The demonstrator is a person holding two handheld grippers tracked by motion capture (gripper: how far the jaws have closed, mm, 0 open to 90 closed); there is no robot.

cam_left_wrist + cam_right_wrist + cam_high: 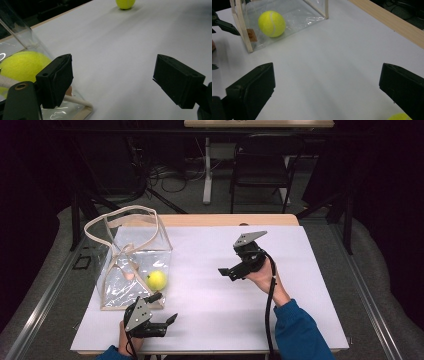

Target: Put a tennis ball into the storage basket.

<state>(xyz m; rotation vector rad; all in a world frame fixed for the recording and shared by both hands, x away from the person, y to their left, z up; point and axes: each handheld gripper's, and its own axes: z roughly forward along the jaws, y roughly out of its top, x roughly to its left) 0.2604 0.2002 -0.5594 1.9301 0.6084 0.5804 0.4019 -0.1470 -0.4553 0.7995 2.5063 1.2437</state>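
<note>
A clear plastic bag (131,251) with beige straps stands on the left of the white table, holding a yellow tennis ball (156,280). My left gripper (164,308) is just in front of the bag's near corner, open and empty. In the left gripper view the bagged ball (23,65) sits behind the left jaw, and a second tennis ball (125,3) lies far off on the sheet. My right gripper (229,272) hovers mid-table, open, nothing between its jaws. The right gripper view shows the bagged ball (272,23), with the second ball (399,117) at the bottom edge by the right jaw.
A white sheet (210,310) covers the table, with a wooden edge (225,220) along the far side. A dark chair (260,165) and a table leg stand beyond on the floor. Metal rails run along both sides of the table.
</note>
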